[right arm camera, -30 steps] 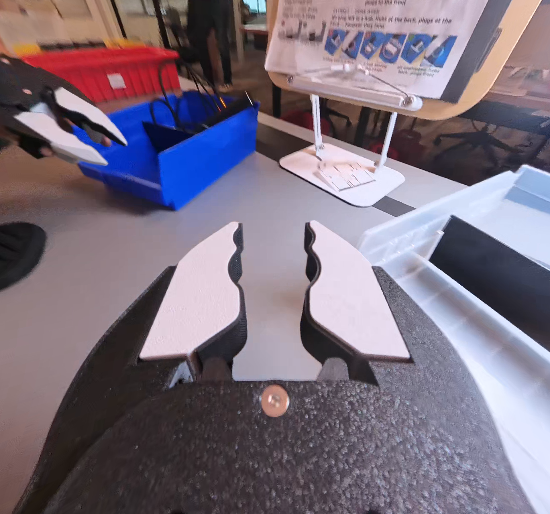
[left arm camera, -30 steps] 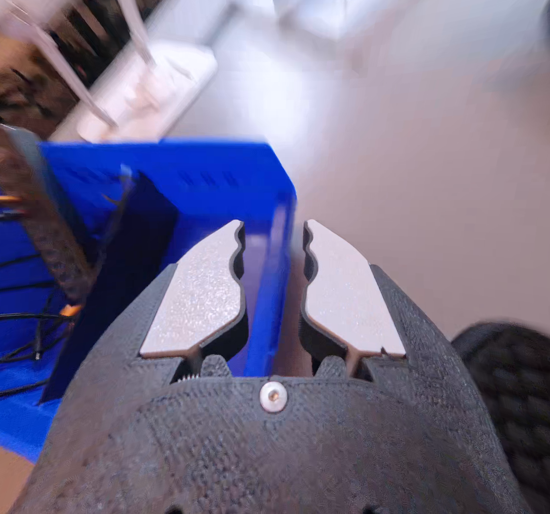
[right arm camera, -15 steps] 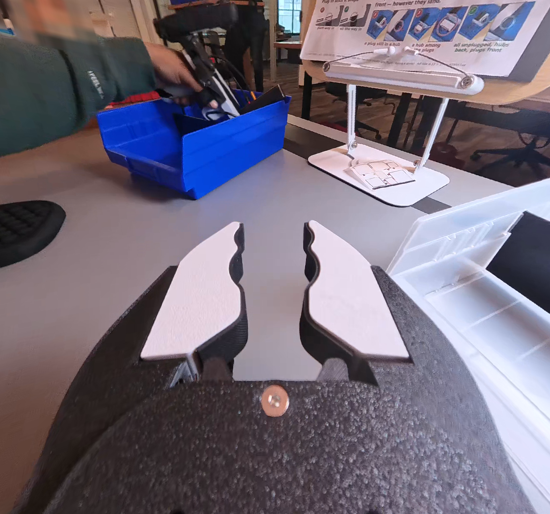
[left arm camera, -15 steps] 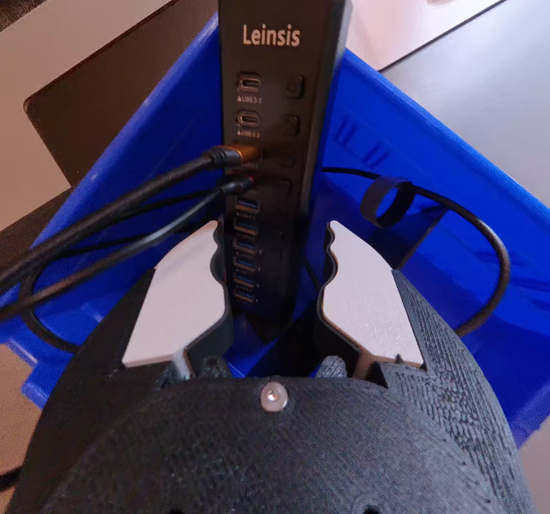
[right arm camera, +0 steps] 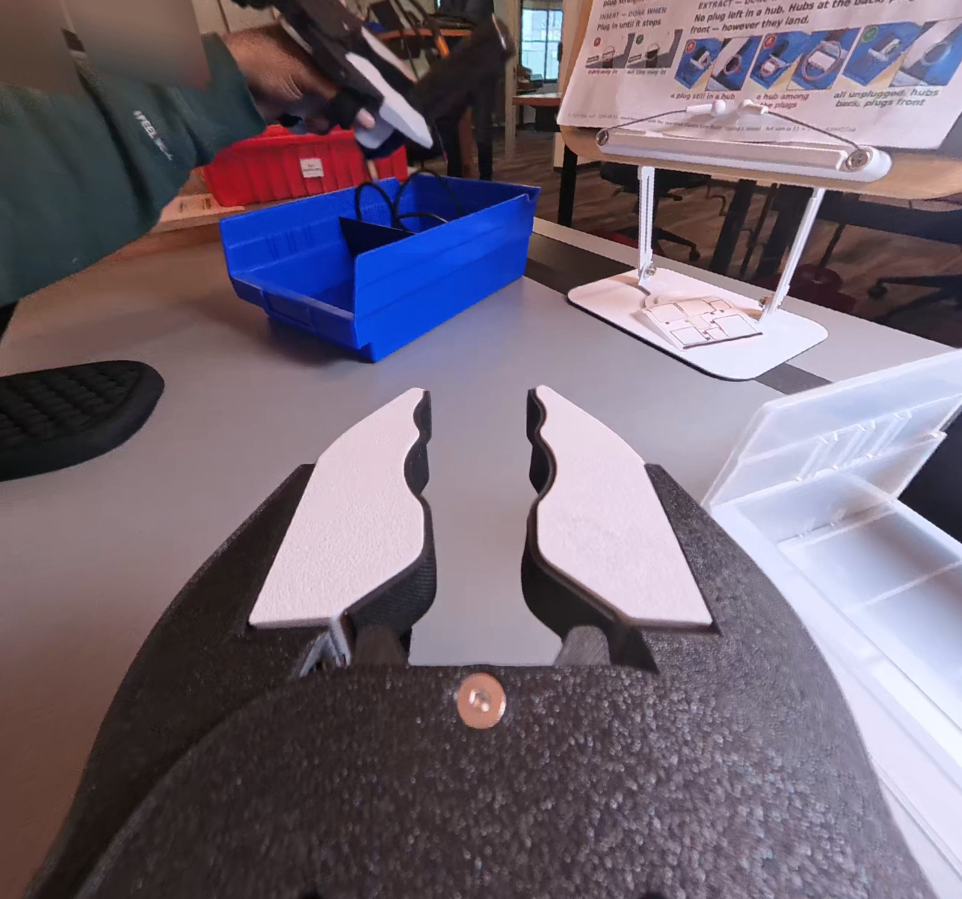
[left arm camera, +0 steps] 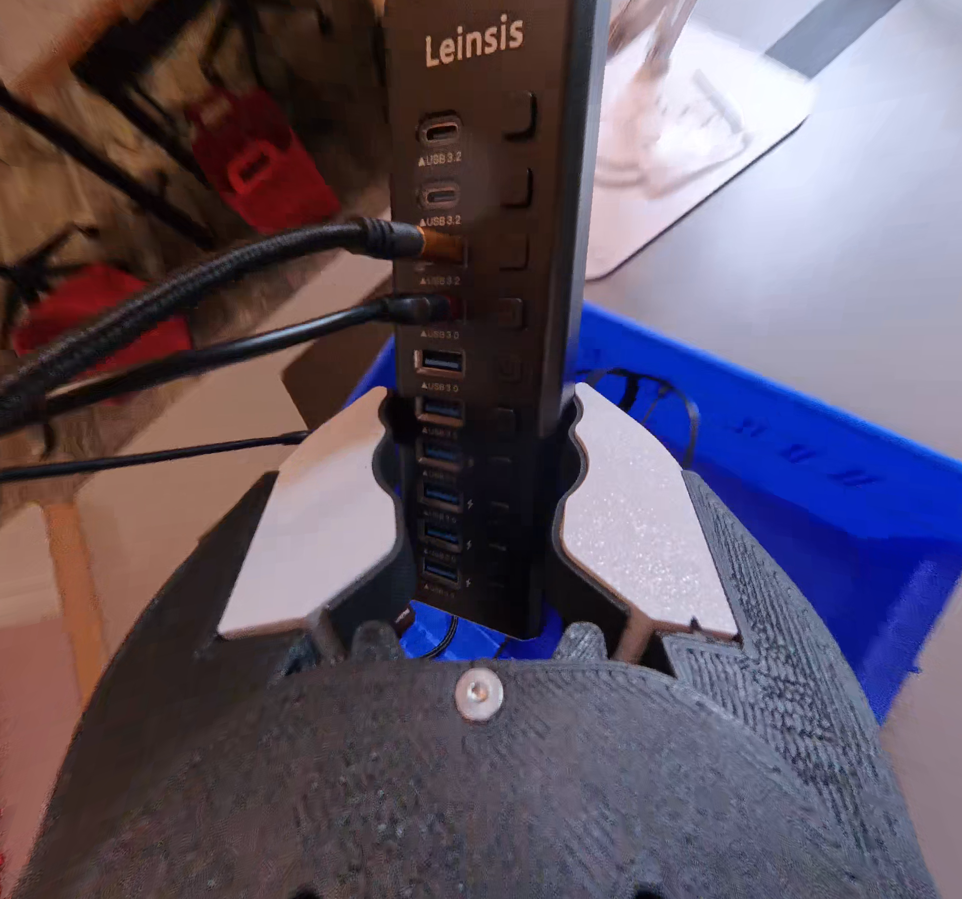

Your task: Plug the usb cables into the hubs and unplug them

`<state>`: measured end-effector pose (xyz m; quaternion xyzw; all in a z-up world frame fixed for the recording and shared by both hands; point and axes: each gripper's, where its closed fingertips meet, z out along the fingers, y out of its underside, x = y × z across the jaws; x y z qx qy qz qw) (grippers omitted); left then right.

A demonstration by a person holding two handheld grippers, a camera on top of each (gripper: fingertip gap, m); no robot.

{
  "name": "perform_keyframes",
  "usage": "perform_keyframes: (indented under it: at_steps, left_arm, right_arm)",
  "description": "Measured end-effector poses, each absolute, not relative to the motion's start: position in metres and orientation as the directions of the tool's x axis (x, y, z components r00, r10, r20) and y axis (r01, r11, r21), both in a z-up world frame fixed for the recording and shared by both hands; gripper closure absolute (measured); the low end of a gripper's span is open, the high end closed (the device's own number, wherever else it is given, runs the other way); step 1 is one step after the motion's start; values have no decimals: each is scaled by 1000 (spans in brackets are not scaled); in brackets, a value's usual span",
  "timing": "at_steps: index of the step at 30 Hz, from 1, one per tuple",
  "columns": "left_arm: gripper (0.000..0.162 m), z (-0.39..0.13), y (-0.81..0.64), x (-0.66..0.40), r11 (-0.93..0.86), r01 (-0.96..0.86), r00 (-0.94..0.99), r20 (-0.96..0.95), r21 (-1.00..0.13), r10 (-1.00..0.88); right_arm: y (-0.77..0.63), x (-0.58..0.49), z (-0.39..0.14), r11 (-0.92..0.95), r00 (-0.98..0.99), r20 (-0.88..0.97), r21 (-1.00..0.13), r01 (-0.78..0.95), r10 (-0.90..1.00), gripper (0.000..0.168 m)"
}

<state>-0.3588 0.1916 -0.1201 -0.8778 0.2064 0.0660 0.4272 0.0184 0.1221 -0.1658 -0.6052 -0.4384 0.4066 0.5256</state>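
My left gripper (left arm camera: 481, 395) is shut on the lower half of a tall black USB hub (left arm camera: 489, 197) and holds it upright above the blue bin (left arm camera: 781, 484). A thick braided cable (left arm camera: 208, 270) and a thin black cable (left arm camera: 260, 338) are plugged into the hub's left face and trail off to the left. The right wrist view shows the left gripper (right arm camera: 401, 132) raised above the blue bin (right arm camera: 416, 270), held by a hand in a green sleeve. My right gripper (right arm camera: 479, 395) is open and empty, low over the grey table.
A black divider (right arm camera: 369, 239) and loose cables lie in the blue bin. A black textured pad (right arm camera: 62, 405) lies at the left. A white stand (right arm camera: 729, 333) with an instruction sheet is at the back right. A clear plastic box (right arm camera: 833, 536) is at the right, and a red bin (right arm camera: 276, 171) stands behind. My hands' fingertips stand some 40 cm from each other.
My left gripper has closed on the hub and lifted it up out of the blue bin, cables trailing. My right gripper has stayed open and shifted only slightly.
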Motion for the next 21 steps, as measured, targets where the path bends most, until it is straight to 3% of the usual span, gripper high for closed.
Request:
perform_keyframes:
  at_steps: [5, 11, 15, 21]
  left_arm:
    - [100, -62, 146, -251, -302, -507, 812, -331, -807, -481]
    - [100, -88, 72, -82, -77, -472, 589, -249, -878, -769]
    - [100, -110, 33, -10, -21, -393, 456, -176, -919, -872]
    - [100, -149, 22, 20, -69, -385, 440, -117, -920, -890]
  right_arm:
    - [97, -2, -144, -72, 194, -62, -997, 42, 979, 129]
    - [46, -34, -107, -135, 33, -136, -991, -26, 990, 93]
    - [17, -40, -89, -126, -88, -122, -991, -47, 989, 75]
    - [2, -38, -104, -86, -119, -90, -995, 39, 989, 85]
